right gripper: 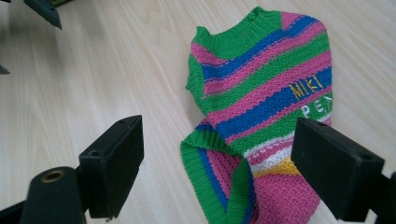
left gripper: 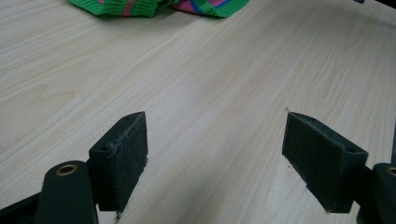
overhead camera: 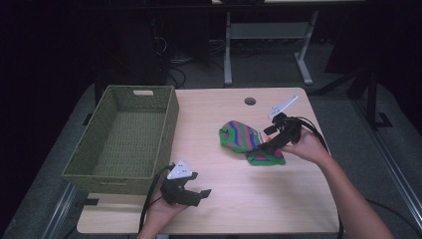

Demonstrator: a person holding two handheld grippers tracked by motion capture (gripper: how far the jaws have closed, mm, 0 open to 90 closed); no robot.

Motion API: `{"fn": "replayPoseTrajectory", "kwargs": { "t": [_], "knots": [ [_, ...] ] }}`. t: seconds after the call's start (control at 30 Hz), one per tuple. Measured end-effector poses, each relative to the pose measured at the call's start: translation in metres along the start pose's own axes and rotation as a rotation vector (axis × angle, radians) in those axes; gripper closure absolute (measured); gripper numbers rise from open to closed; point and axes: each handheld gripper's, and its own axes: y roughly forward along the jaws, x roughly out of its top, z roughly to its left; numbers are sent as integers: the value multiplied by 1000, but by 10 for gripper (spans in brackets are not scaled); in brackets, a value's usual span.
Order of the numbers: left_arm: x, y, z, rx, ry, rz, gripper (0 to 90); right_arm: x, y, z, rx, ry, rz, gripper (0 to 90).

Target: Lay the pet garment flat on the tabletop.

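My right gripper view reads lettering on the sweater lying between its wide jaws. My left gripper, jaws wide, has bare table ahead; basket alongside.

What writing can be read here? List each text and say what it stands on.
"MIKI" in yellow letters, knitted on a blue stripe of the striped sweater.
"PE" in white letters just below on a green stripe; the rest is hidden behind one jaw of the right tongs.
The woven basket carries no readable label.
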Motion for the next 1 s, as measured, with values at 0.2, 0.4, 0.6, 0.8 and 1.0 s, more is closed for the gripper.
{"fn": "replayPoseTrajectory", "kwargs": {
  "t": [0.2,0.4,0.6,0.8,1.0],
  "knots": [
    [0,0,0,0,0,3,219,2,7,-4,1,-1,13,215],
    [0,0,0,-1,1,5,219,5,13,-5,-13,-11,29,221],
    [0,1,0,0,0,6,220,8,21,-7,-24,-9,38,253],
    [0,1,0,-1,4,7,221,8,29,-9,-30,-1,56,307],
    [0,2,0,-3,5,9,222,12,37,-9,-40,-8,64,317]
  ]
}}
